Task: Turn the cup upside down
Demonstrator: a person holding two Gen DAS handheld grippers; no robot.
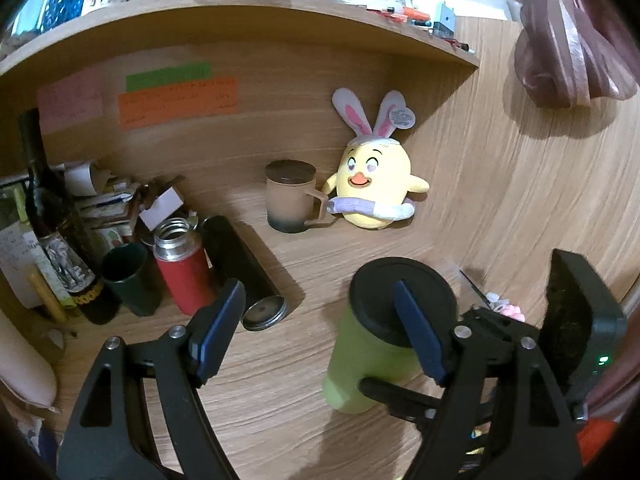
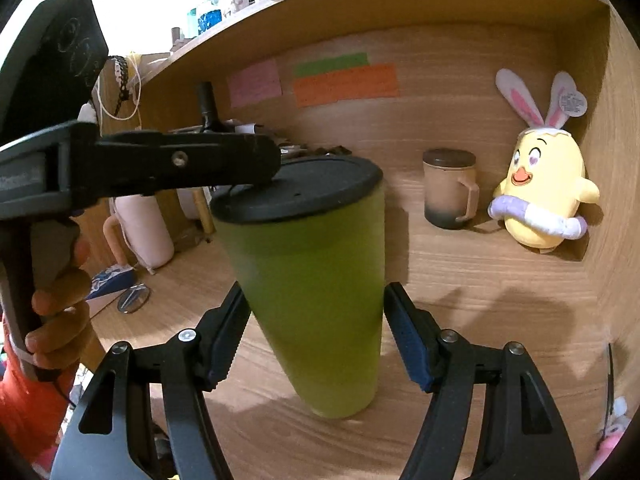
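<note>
Two claws near one green cup (image 2: 316, 300) standing on the table (image 2: 480, 280), black lid (image 2: 298, 192) on top, right claw (image 2: 312, 344) clenched around its sides, left claw (image 1: 316, 336) spread wide, one finger (image 1: 418, 334) over the lid.

Lime-green cup (image 2: 316, 300) with black lid (image 2: 298, 192), yellow plush chick (image 1: 374, 184), red flask (image 1: 182, 276), wood-grain desk (image 1: 280, 360)

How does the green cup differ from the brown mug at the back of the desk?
The green cup is tall, tapered and handleless; the brown mug is squat with a side handle. The green cup leans, with the right gripper around its body; the brown mug stands upright and untouched beside the chick plush. Both carry dark lids.
</note>
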